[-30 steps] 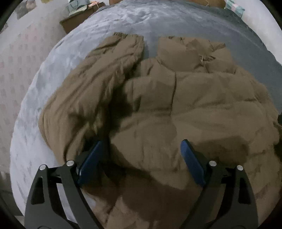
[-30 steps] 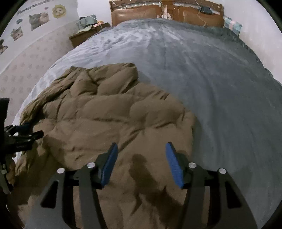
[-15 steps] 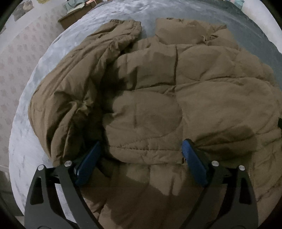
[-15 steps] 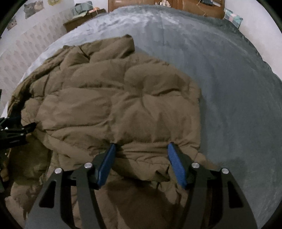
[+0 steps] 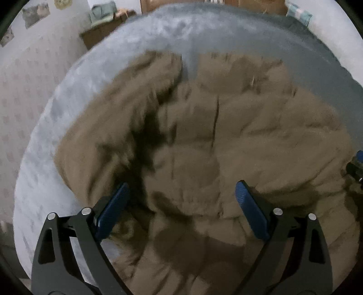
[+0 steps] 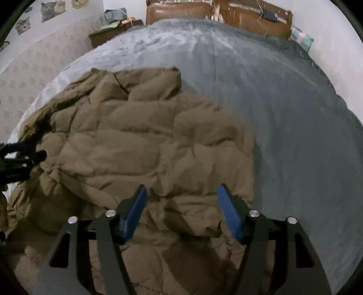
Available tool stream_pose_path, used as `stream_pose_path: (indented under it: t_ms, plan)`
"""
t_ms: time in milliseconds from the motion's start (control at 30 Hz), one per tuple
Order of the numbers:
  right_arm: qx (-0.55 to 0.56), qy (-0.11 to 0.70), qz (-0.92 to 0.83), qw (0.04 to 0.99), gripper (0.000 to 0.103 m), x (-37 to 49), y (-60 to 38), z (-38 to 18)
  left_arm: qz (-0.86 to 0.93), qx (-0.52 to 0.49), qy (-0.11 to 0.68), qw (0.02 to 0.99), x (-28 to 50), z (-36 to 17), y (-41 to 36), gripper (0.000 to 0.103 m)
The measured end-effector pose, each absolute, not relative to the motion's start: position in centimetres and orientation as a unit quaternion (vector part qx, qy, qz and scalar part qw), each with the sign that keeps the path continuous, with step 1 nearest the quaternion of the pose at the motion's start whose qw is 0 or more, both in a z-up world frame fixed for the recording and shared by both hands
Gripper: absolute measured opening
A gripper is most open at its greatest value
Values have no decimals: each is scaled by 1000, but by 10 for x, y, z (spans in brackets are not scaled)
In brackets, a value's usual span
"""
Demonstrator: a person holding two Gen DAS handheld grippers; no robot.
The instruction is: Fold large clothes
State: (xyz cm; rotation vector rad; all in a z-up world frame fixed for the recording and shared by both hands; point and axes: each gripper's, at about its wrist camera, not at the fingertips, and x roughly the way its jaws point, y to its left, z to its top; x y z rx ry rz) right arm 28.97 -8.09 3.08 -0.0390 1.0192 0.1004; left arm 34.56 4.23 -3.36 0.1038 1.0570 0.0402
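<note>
I can read no writing anywhere. My left gripper (image 5: 181,199) gapes wide above the brown quilted jacket (image 6: 140,145), puffy and rumpled on the grey bedspread (image 6: 283,109); my right gripper's (image 6: 181,204) jaws are opening over its hem, gripping nothing.

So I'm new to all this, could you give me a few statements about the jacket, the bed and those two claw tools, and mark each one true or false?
1. The brown puffy jacket lies on a grey bedspread. True.
2. The right gripper is clamped shut on a fold. False: its jaws are opening, with jacket fabric below the gap.
3. The left gripper has its jaws spread wide. True.
4. The jacket is neatly folded into a small square. False: it is rumpled and spread out.
5. A wooden headboard stands at the bed's far end. True.
</note>
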Motion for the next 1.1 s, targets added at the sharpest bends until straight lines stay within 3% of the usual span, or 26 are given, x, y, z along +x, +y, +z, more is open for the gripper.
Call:
stream_pose_path:
  t_ms: [267, 500, 567, 600, 667, 733, 833, 1100]
  plan:
    - [-26, 478, 47, 877, 67, 295, -80, 45, 54, 74, 497, 863, 374, -4, 82, 97]
    - [-9, 492, 42, 870, 67, 298, -89, 33, 77, 105, 532, 837, 404, -39, 103, 95]
    - [-9, 494, 42, 869, 67, 298, -90, 30, 82, 111, 531, 836, 409, -44, 105, 82]
    - [-11, 495, 41, 868, 67, 298, -91, 29, 85, 107, 532, 835, 412, -45, 108, 69]
    - [-13, 496, 39, 867, 67, 298, -94, 28, 77, 85, 535, 837, 416, -43, 114, 59]
    - [-9, 496, 37, 867, 67, 298, -97, 27, 67, 69, 531, 842, 416, -38, 117, 40]
    - [-2, 501, 35, 865, 67, 298, -101, 23, 70, 43, 511, 856, 408, -18, 123, 21]
    - [6, 512, 39, 858, 67, 293, -100, 12, 18, -11, 491, 871, 392, 9, 137, 14]
